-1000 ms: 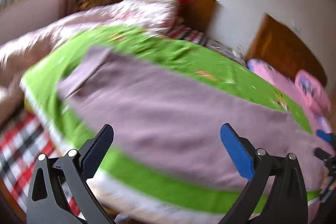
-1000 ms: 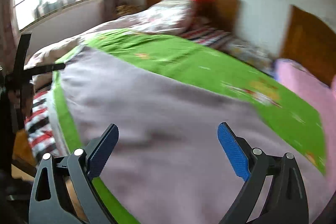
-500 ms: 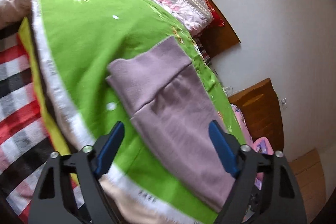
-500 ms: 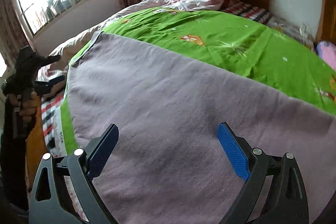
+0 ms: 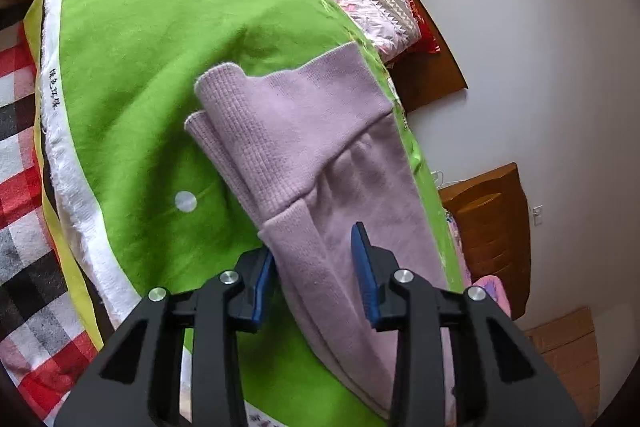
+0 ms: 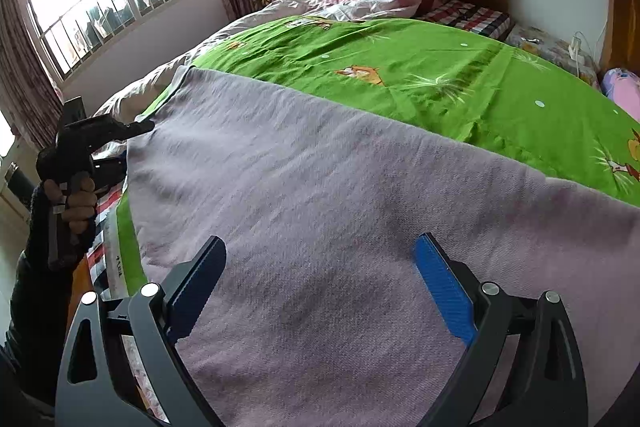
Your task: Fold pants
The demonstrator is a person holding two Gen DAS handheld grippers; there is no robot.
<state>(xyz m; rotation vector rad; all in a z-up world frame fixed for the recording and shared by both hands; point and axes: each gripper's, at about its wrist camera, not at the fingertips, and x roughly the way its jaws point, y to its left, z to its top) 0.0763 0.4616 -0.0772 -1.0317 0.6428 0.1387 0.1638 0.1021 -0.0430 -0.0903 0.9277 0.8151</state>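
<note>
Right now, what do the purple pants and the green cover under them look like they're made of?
The pants look like soft knit, maybe fleece or cotton: matte, slightly fuzzy, with a ribbed waistband. The green cover looks like brushed, flannel-like cloth, matte with a short nap and printed white dots. Fibre content can't be told for either.

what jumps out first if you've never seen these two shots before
The bright green blanket over the bed grabs the eye first, with the lilac pants spread flat across its near side. In the left wrist view the left gripper has its blue pads around the pants' edge just below the ribbed waistband, jaws narrowed but not visibly pinching. The right gripper hovers wide open over the cloth.
</note>
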